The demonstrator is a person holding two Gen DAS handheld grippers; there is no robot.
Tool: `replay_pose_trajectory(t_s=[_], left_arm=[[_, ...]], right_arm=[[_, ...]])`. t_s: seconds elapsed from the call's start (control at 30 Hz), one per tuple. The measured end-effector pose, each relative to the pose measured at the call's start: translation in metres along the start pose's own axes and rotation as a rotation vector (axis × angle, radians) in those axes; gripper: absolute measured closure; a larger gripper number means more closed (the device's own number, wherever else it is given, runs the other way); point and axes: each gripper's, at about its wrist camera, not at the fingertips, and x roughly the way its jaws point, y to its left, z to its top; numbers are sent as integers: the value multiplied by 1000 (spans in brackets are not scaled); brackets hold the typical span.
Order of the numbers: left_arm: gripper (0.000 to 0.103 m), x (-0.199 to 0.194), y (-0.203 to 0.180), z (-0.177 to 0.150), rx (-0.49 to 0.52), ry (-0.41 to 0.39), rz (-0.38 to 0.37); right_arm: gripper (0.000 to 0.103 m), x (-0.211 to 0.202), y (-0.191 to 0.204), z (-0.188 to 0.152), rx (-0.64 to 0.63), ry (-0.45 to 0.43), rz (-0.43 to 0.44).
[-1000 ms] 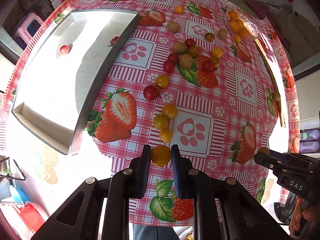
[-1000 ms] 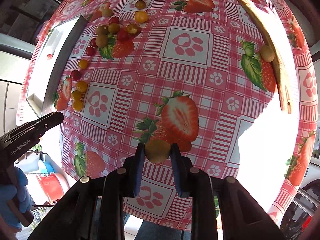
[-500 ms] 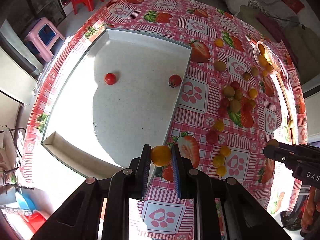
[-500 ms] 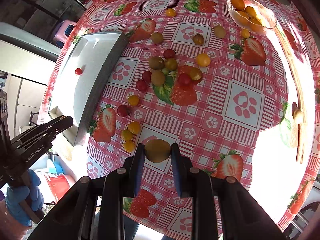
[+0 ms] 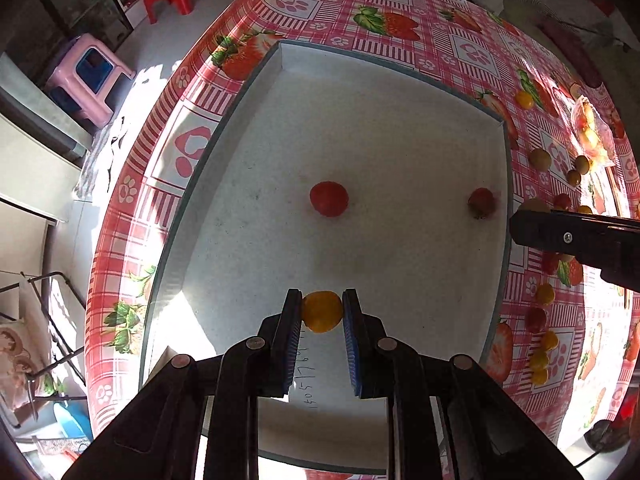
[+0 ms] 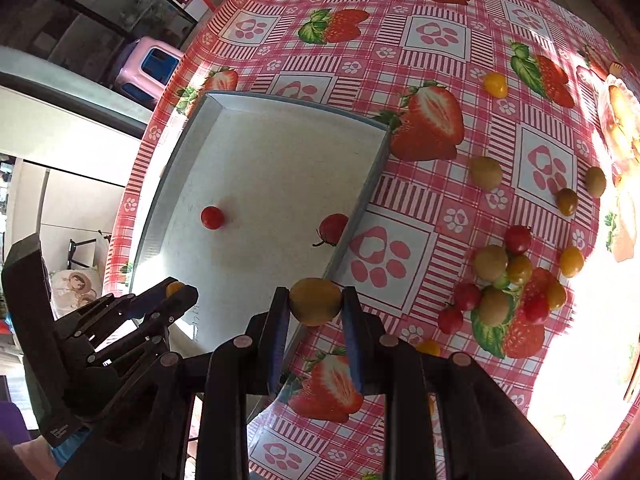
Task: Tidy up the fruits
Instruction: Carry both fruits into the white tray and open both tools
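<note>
Left gripper [image 5: 322, 312] clamps a yellow cherry tomato [image 5: 322, 311] above the near part of the white tray [image 5: 400, 152]. Right gripper [image 6: 316, 300] grips a greenish-yellow tomato [image 6: 315, 295] over the tray's near right rim. Two red tomatoes [image 5: 329, 198] lie inside the tray; loose tomatoes [image 6: 504, 280] are scattered on the strawberry tablecloth [image 6: 436, 36] to the right.

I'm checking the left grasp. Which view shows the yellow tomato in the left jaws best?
Left wrist: the yellow tomato sits centred between the left gripper jaws, over the white tray. Right wrist shows only a sliver.
</note>
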Motion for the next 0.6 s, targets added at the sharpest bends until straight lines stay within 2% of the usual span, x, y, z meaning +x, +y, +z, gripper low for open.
replay_pose_trajectory(t_s=[0.2, 0.43, 0.47, 0.5, 0.53, 0.57, 0.6], left_arm=[[81, 11, 8, 3, -1, 14, -4], [80, 17, 8, 0, 6, 25, 25], [68, 18, 8, -1, 4, 28, 27], [35, 17, 8, -2, 1, 26, 34], [22, 15, 9, -3, -2, 5, 51], [18, 10, 9, -4, 0, -28, 66], [18, 8, 9, -5, 6, -39, 65]], right_arm=[[74, 37, 14, 29, -13, 38, -39], [73, 66, 21, 41, -46, 63, -93], [73, 66, 23, 42, -57, 50, -100], [73, 67, 25, 42, -71, 51, -109], [72, 67, 27, 41, -83, 52, -115], [71, 69, 30, 42, -90, 54, -113], [65, 70, 30, 41, -92, 56, -102]])
